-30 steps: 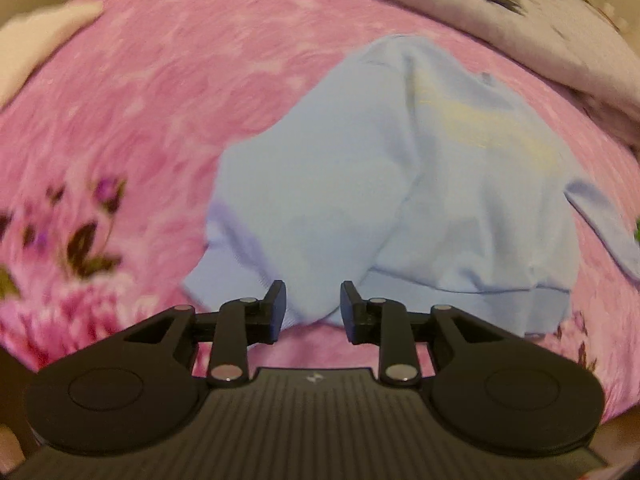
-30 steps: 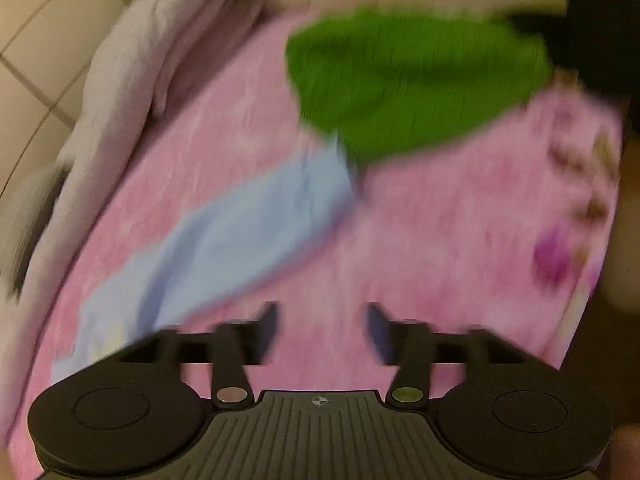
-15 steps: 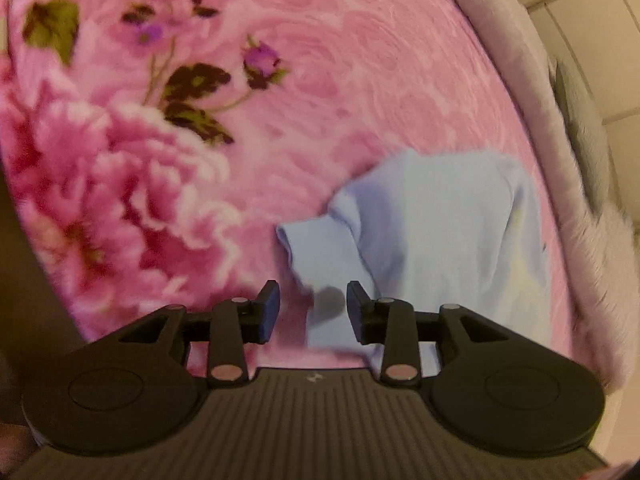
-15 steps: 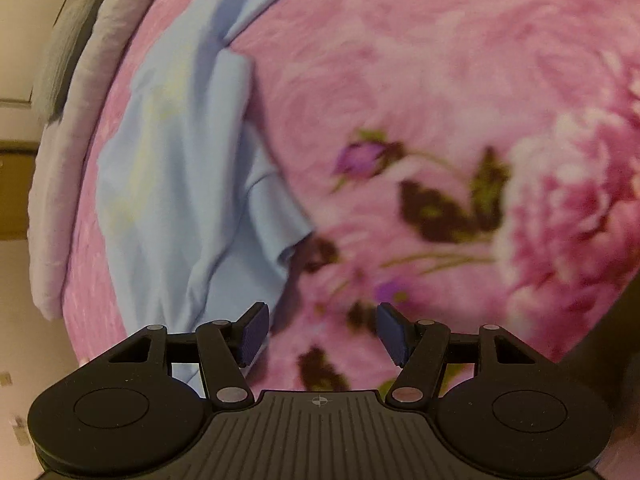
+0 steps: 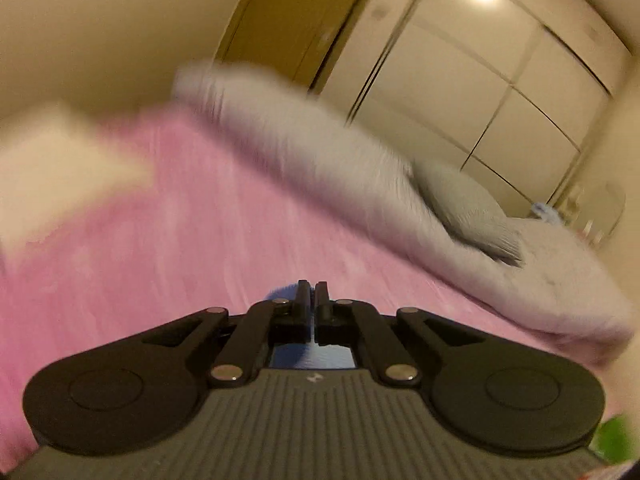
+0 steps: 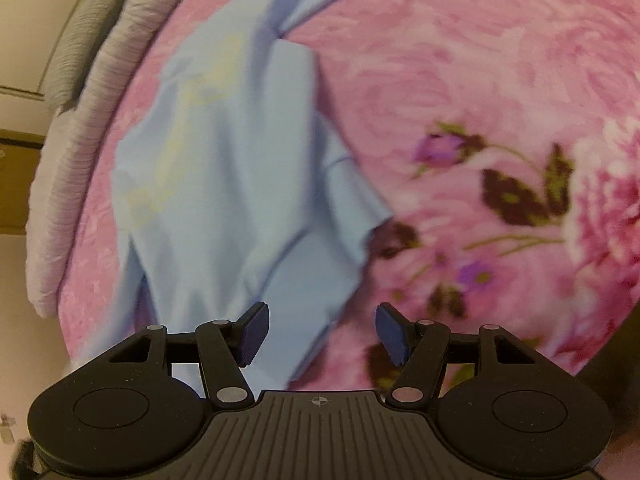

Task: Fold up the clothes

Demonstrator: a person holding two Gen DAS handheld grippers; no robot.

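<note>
**Left gripper pinching the blue shirt, right one wide open above it**

Left wrist cam first, it's pretty smeared w/ motion blur. Far left there's a cream-coloured flat fabric patch (image 5: 60, 168) lying on the pink floral plush bedspread (image 5: 168, 240). Behind the spread runs a long pale grey fuzzy blanket roll (image 5: 320, 148), w/ a grey ribbed pillow (image 5: 468, 208) resting on it toward the right. Cream panelled wardrobe doors (image 5: 480, 92) fill the far right. Near centre, the black left gripper (image 5: 312, 300) has its fingers pressed almost together, and a bit of the light blue long-sleeve cotton shirt (image 5: 286, 293) pokes out at the tips and shows again below them, so it's clamped on the cloth. Bright green fabric scrap (image 5: 612, 440) at the near right corner, too blurry to tell what it is.

Right wrist cam: same grey blanket roll along the left edge, then the blue shirt (image 6: 224, 168) spread crumpled on the left half of the spread, faint yellow print on it, a sleeve trailing off far. Black right gripper (image 6: 320, 334) is spread wide, nothing betw the blue pads (image 6: 253, 334); shirt's near edge sits under the left finger. Dark leaf + purple bud pattern (image 6: 516, 196) on the right.
</note>
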